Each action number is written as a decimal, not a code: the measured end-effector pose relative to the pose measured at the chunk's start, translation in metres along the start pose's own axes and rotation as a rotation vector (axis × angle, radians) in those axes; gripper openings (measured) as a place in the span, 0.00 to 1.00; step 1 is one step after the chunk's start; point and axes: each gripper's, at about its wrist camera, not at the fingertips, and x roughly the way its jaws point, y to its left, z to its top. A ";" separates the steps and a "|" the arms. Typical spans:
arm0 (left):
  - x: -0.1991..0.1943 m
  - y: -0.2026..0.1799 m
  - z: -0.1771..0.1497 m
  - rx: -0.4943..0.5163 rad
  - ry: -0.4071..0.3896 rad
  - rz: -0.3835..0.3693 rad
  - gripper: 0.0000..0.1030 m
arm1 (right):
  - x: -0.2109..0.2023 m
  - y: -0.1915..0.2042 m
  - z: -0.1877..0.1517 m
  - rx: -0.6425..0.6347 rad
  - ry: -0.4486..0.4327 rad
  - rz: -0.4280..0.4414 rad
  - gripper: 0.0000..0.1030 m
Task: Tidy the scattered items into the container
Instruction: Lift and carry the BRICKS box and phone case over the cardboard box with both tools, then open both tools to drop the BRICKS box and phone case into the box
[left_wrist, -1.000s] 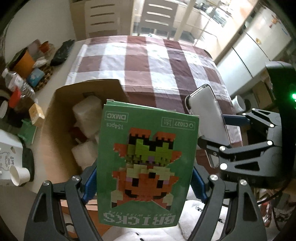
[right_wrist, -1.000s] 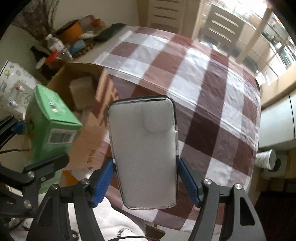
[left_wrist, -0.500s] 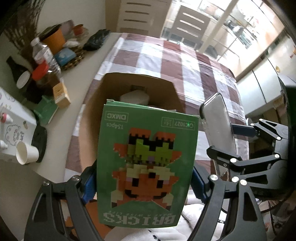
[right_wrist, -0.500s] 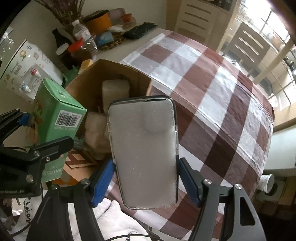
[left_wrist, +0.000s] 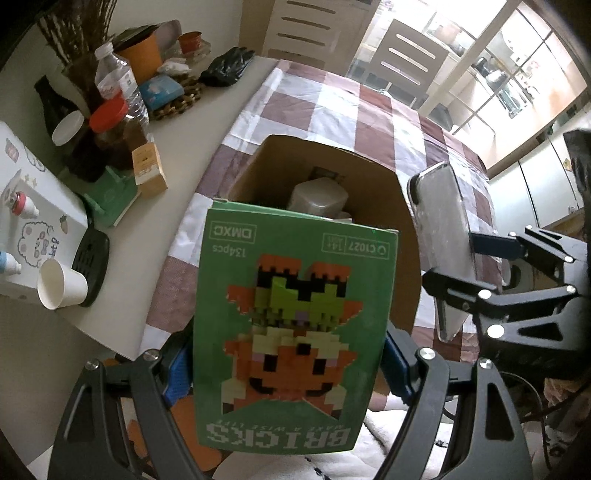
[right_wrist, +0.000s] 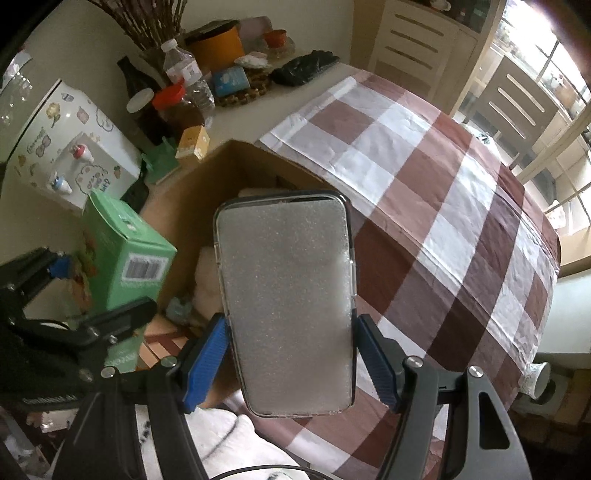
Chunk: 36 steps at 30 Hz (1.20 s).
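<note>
Now carried over the open brown cardboard box (left_wrist: 325, 173): green bricks carton (left_wrist: 295, 325) clamped in left claw (left_wrist: 288, 365), glittery clear phone case (right_wrist: 288, 306) in right claw (right_wrist: 291, 354), ready for dropping in.

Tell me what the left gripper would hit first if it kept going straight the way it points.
Probably the open cardboard box: the green bricks box held in the left gripper would likely land on the white items inside; depth is unclear.

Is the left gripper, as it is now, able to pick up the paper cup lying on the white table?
Probably not: the left gripper is shut on the green box, so nothing is free for the paper cup.
</note>
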 end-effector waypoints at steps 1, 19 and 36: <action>0.002 0.002 0.001 -0.002 0.004 -0.002 0.80 | 0.000 0.002 0.003 -0.002 0.000 0.005 0.70; 0.023 0.006 0.008 0.039 0.069 -0.019 0.81 | 0.025 0.015 0.035 -0.034 0.051 0.051 0.70; 0.032 -0.008 0.010 0.094 0.169 0.009 0.90 | 0.013 0.001 0.046 -0.023 0.029 0.036 0.77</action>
